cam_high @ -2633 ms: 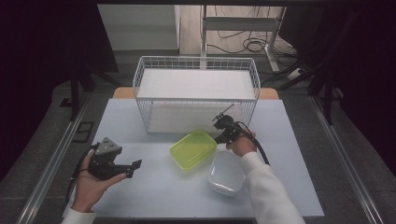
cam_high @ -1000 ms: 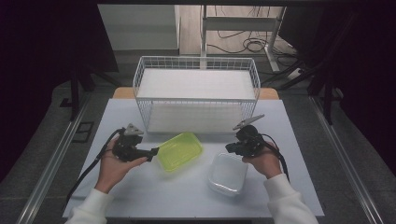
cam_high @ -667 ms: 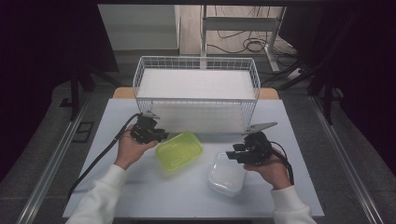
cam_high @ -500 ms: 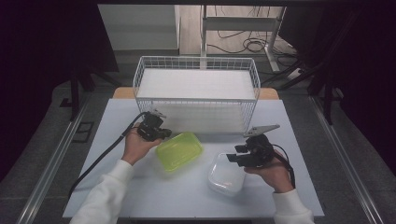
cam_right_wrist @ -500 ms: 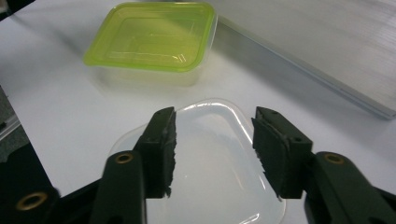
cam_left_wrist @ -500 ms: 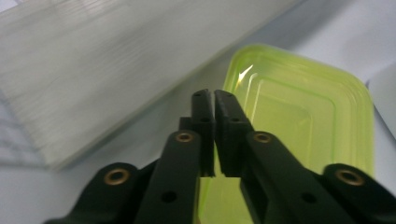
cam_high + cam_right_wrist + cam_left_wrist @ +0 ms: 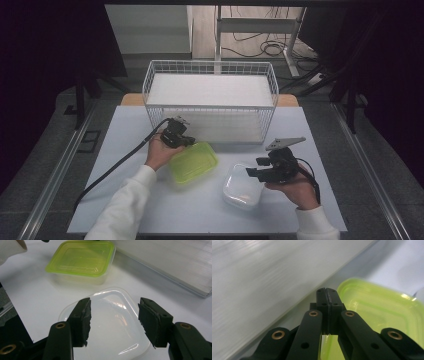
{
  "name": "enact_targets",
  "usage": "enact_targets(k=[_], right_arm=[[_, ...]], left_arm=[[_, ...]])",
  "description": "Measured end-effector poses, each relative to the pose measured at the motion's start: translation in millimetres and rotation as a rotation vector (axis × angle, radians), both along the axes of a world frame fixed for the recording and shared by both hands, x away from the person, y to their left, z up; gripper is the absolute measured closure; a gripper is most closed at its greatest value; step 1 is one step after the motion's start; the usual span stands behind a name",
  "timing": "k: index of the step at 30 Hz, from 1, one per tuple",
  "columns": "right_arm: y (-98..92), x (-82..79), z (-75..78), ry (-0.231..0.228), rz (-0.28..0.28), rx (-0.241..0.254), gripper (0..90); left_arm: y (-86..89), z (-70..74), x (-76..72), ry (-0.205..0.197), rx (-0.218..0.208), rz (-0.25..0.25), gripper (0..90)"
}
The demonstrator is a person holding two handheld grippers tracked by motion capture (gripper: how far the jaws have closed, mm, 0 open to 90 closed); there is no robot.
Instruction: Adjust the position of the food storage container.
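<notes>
High view shows the left gripper (image 7: 181, 140) with fingers pressed together at the green-lidded container's (image 7: 193, 162) far rim on the desk (image 7: 125, 200), so pushing gently there suits, while the right gripper's (image 7: 113, 321) fingers, just opening, hover spread over the clear lid (image 7: 110, 325).

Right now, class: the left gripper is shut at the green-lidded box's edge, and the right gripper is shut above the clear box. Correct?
Not quite. The right gripper is open above the clear box, as the right gripper view shows. The left gripper is indeed shut at the green-lidded box.
</notes>
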State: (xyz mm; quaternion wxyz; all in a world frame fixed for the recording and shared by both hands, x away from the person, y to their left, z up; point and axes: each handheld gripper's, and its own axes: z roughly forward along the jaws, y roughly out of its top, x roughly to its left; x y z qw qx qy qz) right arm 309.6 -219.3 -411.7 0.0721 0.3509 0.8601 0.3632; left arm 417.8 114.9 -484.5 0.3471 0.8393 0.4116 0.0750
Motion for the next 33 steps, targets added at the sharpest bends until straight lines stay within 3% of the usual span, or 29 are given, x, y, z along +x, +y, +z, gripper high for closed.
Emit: enact_targets(k=[3, 6, 8, 11, 17, 20, 23, 26, 27, 29, 31, 32, 33], right_arm=[[-1.3, 0.3, -1.8, 0.003, -0.006, 0.004, 43.4], [-2.8, 0.7, -2.8, 0.008, -0.01, 0.004, 43.4], [-3.3, 0.8, -3.2, 0.011, -0.013, 0.008, 43.4], [-4.5, 0.8, -3.5, 0.009, -0.012, 0.007, 43.4], [-5.9, 1.9, -4.4, 0.014, -0.018, 0.01, 43.4], [-5.1, 2.3, -5.7, 0.017, -0.017, 0.007, 43.4], [-5.8, 3.0, -6.6, 0.019, -0.022, 0.01, 43.4], [-7.7, 3.9, -7.4, 0.021, -0.025, 0.012, 43.4], [-8.2, 4.0, -7.6, 0.022, -0.027, 0.013, 43.4], [-9.0, 3.8, -7.9, 0.026, -0.034, 0.013, 43.4], [-9.3, 3.4, -8.4, 0.025, -0.031, 0.013, 43.4], [-9.3, 3.4, -8.4, 0.025, -0.031, 0.013, 43.4], [-8.8, 2.3, -8.9, 0.025, -0.03, 0.012, 43.4]], left_arm=[[-4.3, -0.1, 3.5, 0.001, 0.036, -0.017, 90.0], [-7.3, -0.8, 4.8, 0.004, 0.044, -0.034, 90.0], [-11.9, -6.3, 6.3, 0.028, 0.038, -0.053, 90.0], [-16.1, -10.3, 3.8, 0.032, 0.036, -0.088, 90.0], [-18.6, -5.4, -3.6, 0.035, -0.001, -0.139, 90.0], [-15.6, -2.5, -6.2, 0.014, 0.047, -0.133, 90.0], [-15.0, 2.5, -11.3, -0.004, 0.034, -0.121, 90.0], [-12.7, 18.1, -29.6, -0.038, 0.014, -0.141, 90.0], [-12.7, 18.1, -29.6, -0.038, 0.014, -0.141, 90.0], [-11.2, 26.0, -43.5, -0.049, 0.024, -0.174, 90.0], [-13.2, 31.1, -65.0, -0.047, 0.035, -0.206, 90.0], [-13.2, 31.1, -65.0, -0.047, 0.035, -0.206, 90.0], [-13.5, 31.5, -74.6, -0.038, 0.025, -0.221, 90.0]])
